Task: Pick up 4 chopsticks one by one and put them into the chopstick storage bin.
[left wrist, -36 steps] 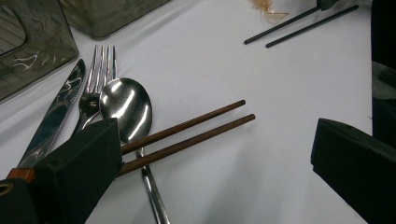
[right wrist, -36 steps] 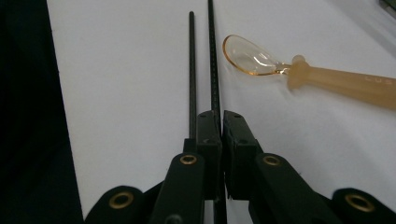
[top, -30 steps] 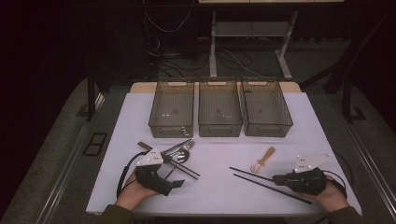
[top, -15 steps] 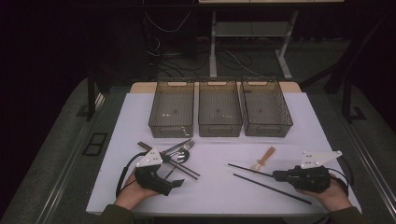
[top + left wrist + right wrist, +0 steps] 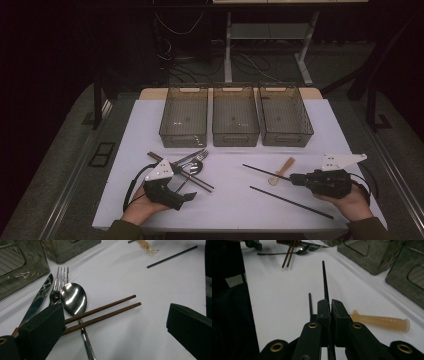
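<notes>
My right gripper [image 5: 294, 177] [image 5: 330, 307] points left over the table's right front and is shut on one black chopstick [image 5: 265, 171] [image 5: 325, 282], which sticks out ahead of the jaws. The second black chopstick [image 5: 290, 202] [image 5: 310, 303] lies on the white table just in front of it. A tan plastic spoon [image 5: 281, 171] [image 5: 382, 321] lies beside the held chopstick. My left gripper [image 5: 189, 196] [image 5: 115, 315] rests open at the left front, jaws wide, with two brown chopsticks [image 5: 105, 312] and a metal spoon [image 5: 73, 298] lying ahead between them, untouched.
Three clear bins [image 5: 184, 120] [image 5: 235, 120] [image 5: 285, 117] stand in a row at the back of the table. A fork [image 5: 60, 280] and a knife [image 5: 40, 297] lie with the cutlery pile [image 5: 187, 165] at the left. A hand holds each gripper near the front edge [image 5: 225, 227].
My right gripper has shifted slightly away from the front edge with the black chopstick in it, and its far tip now sits farther from the other chopstick. The left gripper has stayed put.
</notes>
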Available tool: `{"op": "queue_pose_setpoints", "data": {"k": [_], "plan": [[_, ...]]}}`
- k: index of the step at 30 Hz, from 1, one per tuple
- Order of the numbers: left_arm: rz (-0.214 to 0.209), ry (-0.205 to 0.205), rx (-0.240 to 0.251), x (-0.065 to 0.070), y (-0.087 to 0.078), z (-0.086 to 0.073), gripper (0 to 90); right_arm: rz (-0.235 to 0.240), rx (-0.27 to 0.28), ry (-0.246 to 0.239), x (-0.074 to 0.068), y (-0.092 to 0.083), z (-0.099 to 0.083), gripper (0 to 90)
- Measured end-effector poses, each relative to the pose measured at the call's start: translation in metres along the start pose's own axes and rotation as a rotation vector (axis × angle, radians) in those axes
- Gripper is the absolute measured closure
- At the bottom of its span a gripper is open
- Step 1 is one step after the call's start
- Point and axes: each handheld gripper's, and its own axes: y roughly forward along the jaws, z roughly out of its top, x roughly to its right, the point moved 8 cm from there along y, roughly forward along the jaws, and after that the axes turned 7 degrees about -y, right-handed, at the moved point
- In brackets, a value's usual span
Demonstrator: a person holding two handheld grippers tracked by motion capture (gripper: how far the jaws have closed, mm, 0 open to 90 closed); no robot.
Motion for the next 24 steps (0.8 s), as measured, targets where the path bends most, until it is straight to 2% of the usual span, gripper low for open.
{"op": "queue_pose_setpoints", "data": {"k": [9,13,16,24], "plan": [[-0.007,-0.007,0.008,0.001,0.001,0.002,1.3,-0.037,0.023,0.028,0.005,0.001,0.014,86.0],[-0.014,-0.003,0.002,0.005,0.002,0.001,1.3,-0.049,0.042,0.020,0.006,0.000,0.024,86.0],[-0.017,-0.008,0.009,0.006,0.002,0.003,1.3,-0.053,0.069,0.033,0.010,-0.001,0.031,86.0],[-0.018,-0.006,0.015,0.007,0.001,0.003,1.3,-0.069,0.058,0.034,0.015,0.012,0.047,86.0]]}}
